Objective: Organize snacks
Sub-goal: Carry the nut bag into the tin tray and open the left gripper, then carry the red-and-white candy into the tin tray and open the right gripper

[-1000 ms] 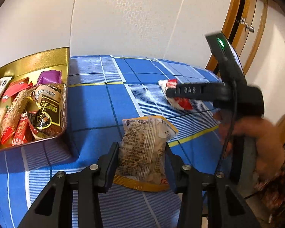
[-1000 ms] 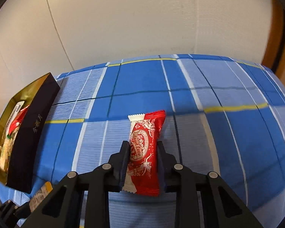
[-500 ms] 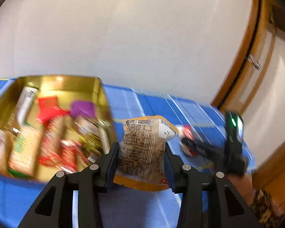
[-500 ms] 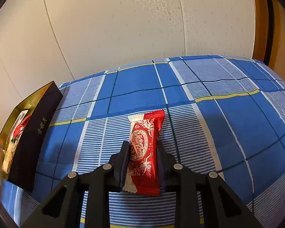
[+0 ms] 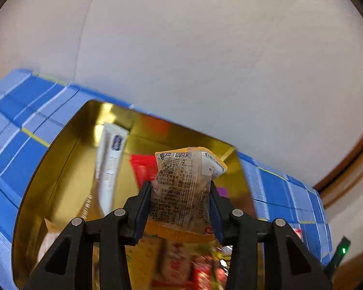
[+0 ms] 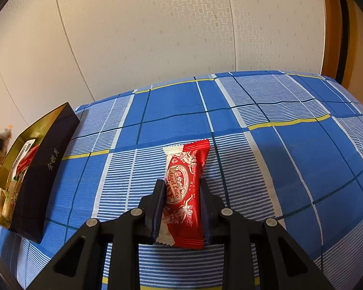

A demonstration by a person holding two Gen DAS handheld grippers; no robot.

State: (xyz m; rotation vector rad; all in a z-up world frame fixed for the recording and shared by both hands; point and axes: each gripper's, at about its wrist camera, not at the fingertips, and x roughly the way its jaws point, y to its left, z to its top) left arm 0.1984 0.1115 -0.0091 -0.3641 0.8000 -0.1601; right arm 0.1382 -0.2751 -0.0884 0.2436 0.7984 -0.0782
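We work over a blue checked cloth [image 6: 181, 111] against a pale patterned wall [image 6: 157, 36]. Our left gripper [image 5: 180, 193] clamps a clear snack bag [image 5: 184, 188] above the gold tin [image 5: 60, 169]; our right gripper [image 6: 181, 193] pinches a red wafer packet [image 6: 184, 193] on the cloth.

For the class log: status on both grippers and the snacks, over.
Left gripper shut on clear yellow-edged snack bag, above gold tin. Right gripper shut on red-and-white candy wrapper, over blue checked cloth. Nothing in the way.
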